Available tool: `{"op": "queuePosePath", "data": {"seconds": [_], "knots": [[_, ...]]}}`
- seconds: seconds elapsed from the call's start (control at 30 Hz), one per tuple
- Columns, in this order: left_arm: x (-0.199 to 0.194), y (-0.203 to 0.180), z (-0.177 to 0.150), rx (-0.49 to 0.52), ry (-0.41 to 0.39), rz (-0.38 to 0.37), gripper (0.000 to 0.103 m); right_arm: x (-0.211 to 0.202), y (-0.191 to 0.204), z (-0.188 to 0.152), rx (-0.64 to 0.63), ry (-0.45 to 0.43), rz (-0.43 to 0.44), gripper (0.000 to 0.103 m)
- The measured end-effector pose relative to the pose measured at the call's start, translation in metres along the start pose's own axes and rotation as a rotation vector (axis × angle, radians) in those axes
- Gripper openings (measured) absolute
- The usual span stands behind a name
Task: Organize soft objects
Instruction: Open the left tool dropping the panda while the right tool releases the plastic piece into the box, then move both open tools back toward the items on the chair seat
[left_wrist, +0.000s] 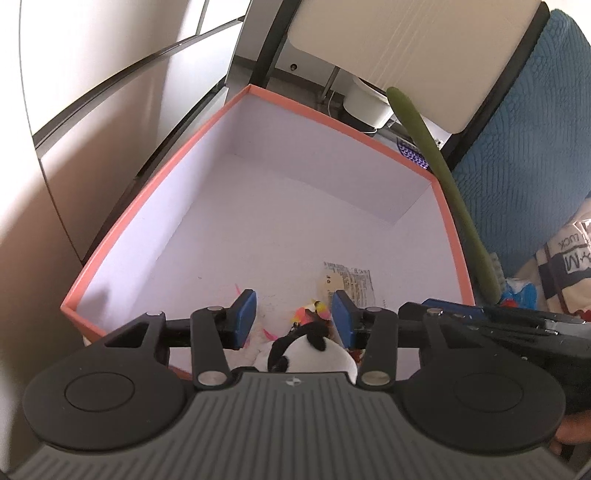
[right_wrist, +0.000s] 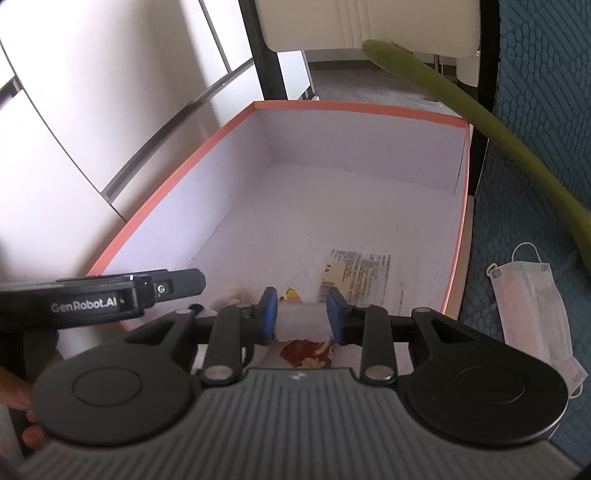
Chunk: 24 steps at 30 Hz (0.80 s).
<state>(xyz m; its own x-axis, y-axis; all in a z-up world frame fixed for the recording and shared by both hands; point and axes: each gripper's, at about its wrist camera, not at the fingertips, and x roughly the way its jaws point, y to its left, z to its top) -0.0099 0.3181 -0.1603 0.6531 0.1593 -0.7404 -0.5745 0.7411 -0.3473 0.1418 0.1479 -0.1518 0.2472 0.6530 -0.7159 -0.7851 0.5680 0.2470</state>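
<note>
Both my grippers hang over the near end of the pink-rimmed box (left_wrist: 155, 188). Left gripper (left_wrist: 293, 319): jaws apart, panda plush (left_wrist: 314, 350) loose between them. Right gripper (right_wrist: 301, 314): pads touching a white soft packet (right_wrist: 301, 325). A face mask (right_wrist: 532, 306) remains outside; sorting is unfinished.

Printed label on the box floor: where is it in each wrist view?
Left wrist: printed label lies low and right of centre, just beyond the right blue finger.
Right wrist: label lies right of centre, beyond the right finger.
Shared landmark: the box's orange rim.
</note>
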Motion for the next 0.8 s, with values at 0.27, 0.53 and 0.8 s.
{"op": "queuePosePath", "data": {"seconds": [0.27, 0.53, 0.8], "knots": [[-0.024, -0.019, -0.005, 0.027, -0.033, 0.003, 0.052, -0.031, -0.001, -0.002, 0.01, -0.057, -0.007, 0.034], [-0.05, -0.056, -0.024, 0.069, -0.052, -0.012, 0.052, -0.07, -0.014, -0.014, 0.018, -0.106, -0.017, 0.034], [-0.064, -0.099, -0.043, 0.119, -0.061, -0.051, 0.052, -0.109, -0.03, -0.035, 0.044, -0.152, -0.053, 0.034]]}}
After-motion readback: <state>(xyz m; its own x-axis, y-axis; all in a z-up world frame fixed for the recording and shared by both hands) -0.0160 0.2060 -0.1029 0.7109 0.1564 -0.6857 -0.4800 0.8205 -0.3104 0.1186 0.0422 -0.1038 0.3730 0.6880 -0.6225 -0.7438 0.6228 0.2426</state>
